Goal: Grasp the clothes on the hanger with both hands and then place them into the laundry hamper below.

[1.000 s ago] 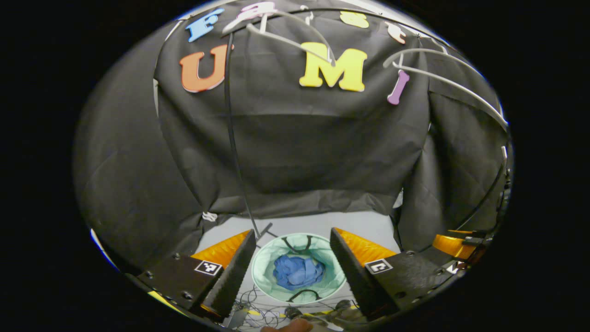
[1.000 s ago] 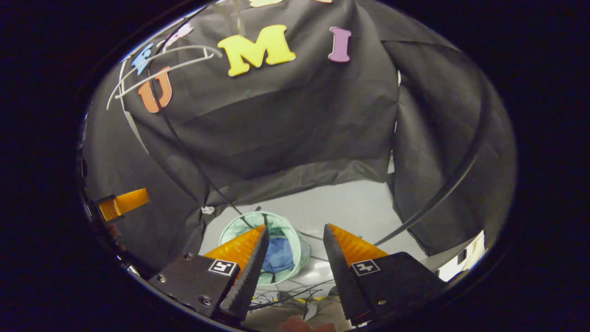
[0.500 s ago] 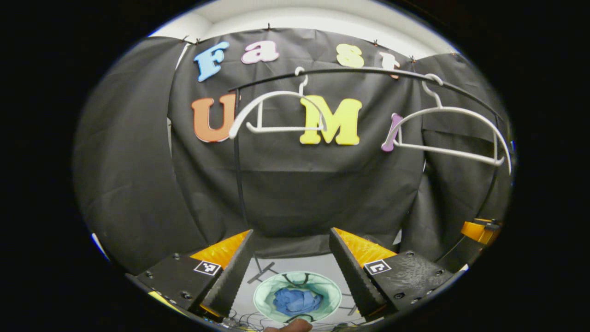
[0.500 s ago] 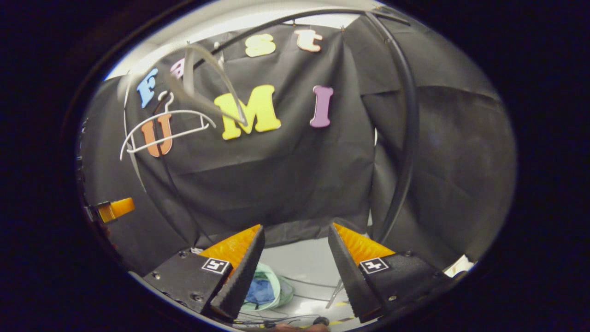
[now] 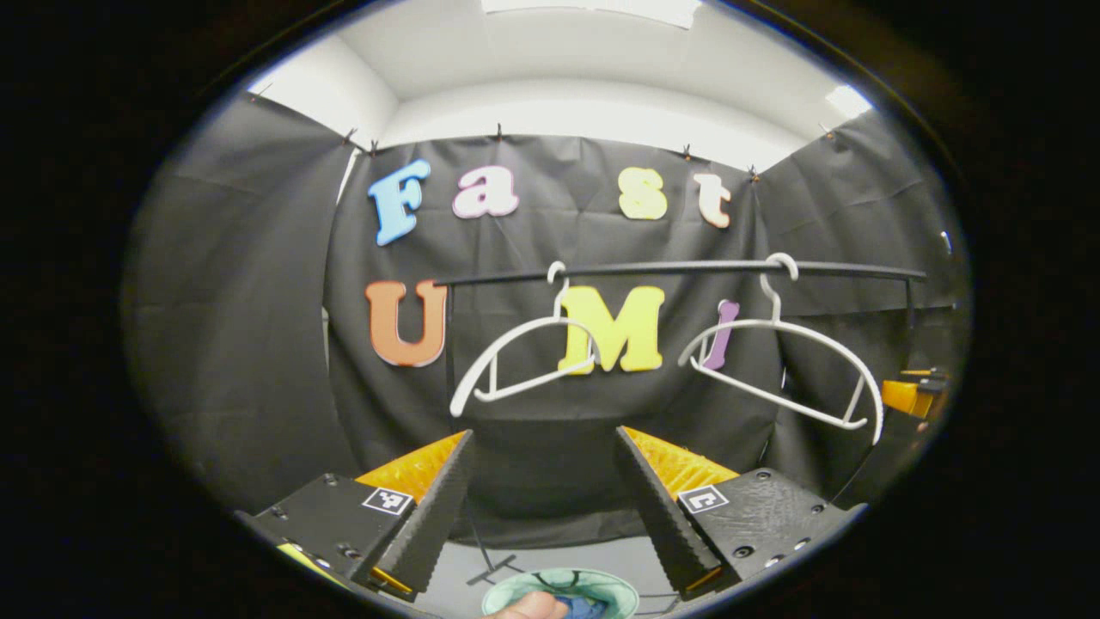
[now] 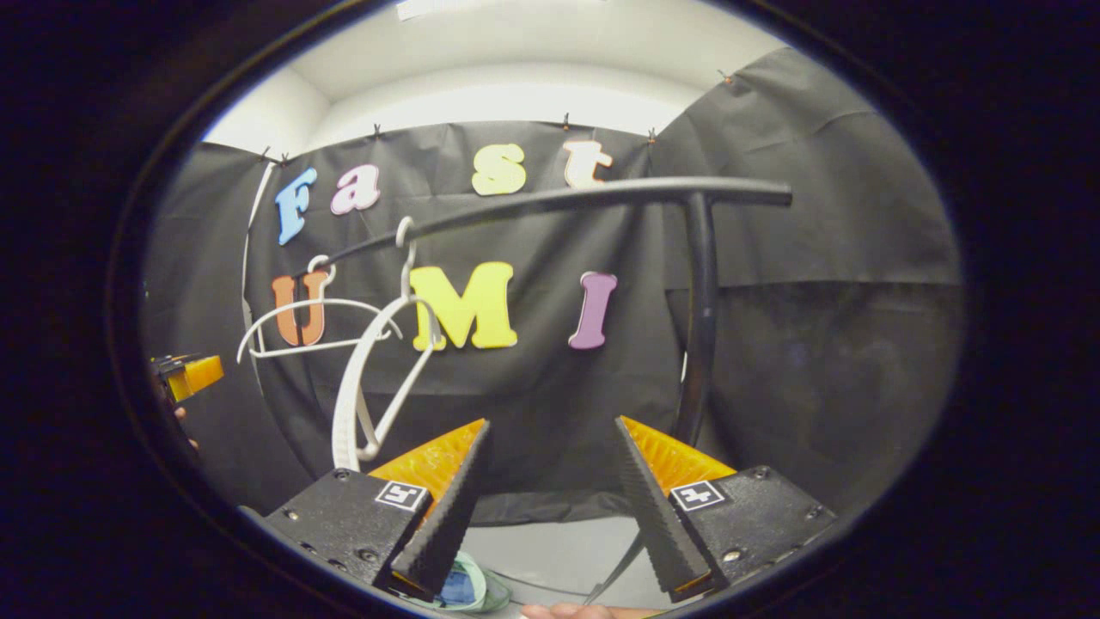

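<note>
Your left gripper (image 5: 543,447) is held level toward the booth wall, its fingers spread wide with nothing between them. At 12 o'clock from it a black rail (image 5: 679,270) carries two bare white hangers: the left hanger (image 5: 524,361) straight ahead and the right hanger (image 5: 786,365) at about 2 o'clock. The laundry hamper (image 5: 601,583), pale green, sits at 6 o'clock on the floor, with blue clothes (image 5: 584,607) inside it. A fingertip shows at the bottom edge beside the hamper. Your right gripper (image 6: 552,438) is likewise parted and holding nothing, facing the rail's upright post (image 6: 700,318) at 1 o'clock. In the right gripper view the nearer hanger hangs at 10 o'clock, turned edge-on, and the hamper peeks out at 7 o'clock under the left finger.
</note>
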The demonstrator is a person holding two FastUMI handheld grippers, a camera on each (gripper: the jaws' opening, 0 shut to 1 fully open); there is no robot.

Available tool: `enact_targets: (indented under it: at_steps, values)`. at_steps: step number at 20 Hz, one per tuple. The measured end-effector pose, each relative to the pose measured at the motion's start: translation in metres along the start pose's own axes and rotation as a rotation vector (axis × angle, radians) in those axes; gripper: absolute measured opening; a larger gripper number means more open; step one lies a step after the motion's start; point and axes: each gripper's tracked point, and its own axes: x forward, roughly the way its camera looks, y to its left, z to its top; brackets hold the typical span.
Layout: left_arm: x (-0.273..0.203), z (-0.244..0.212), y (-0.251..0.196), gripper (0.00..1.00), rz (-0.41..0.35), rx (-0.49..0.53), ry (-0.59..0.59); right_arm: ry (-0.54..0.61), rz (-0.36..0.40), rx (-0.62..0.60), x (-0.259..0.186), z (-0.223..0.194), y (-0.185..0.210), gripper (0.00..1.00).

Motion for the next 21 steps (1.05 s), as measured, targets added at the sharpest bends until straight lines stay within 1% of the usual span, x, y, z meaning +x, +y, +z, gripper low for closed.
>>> enact_targets:
  at_steps: [2, 4, 6, 8, 11, 13, 15, 18, 19, 21]
  values:
    - [-0.006, 0.021, 0.007, 1.0, 0.011, -0.005, -0.041, -0.067, -0.012, -0.023, -0.006, 0.03, -0.01, 0.87]
    - [-0.017, 0.047, 0.011, 1.0, 0.015, -0.008, -0.094, -0.136, -0.022, -0.037, -0.011, 0.061, -0.014, 0.89]
    - [-0.017, 0.071, 0.016, 1.0, 0.024, 0.009, -0.137, -0.179, -0.018, -0.01, -0.015, 0.085, -0.012, 0.93]
    - [-0.025, 0.092, 0.015, 1.0, 0.034, 0.035, -0.171, -0.197, -0.008, 0.023, -0.018, 0.098, -0.015, 1.0]
    - [-0.044, 0.115, 0.014, 1.0, 0.048, 0.051, -0.207, -0.243, -0.008, 0.017, -0.033, 0.117, -0.027, 1.0]
    - [-0.047, 0.128, 0.018, 1.0, 0.051, 0.031, -0.218, -0.291, -0.006, -0.002, -0.041, 0.138, -0.029, 1.0]
    - [-0.048, 0.138, 0.021, 1.0, 0.044, 0.022, -0.24, -0.333, 0.012, -0.018, -0.05, 0.153, -0.025, 1.0]
    - [-0.057, 0.137, 0.033, 1.0, 0.075, 0.029, -0.227, -0.352, 0.047, -0.022, -0.055, 0.166, -0.016, 1.0]
    - [-0.058, 0.144, 0.032, 1.0, 0.079, 0.038, -0.233, -0.36, 0.054, -0.022, -0.058, 0.172, -0.015, 1.0]
    - [-0.062, 0.153, 0.035, 1.0, 0.092, 0.052, -0.244, -0.367, 0.05, -0.028, -0.059, 0.18, -0.018, 1.0]
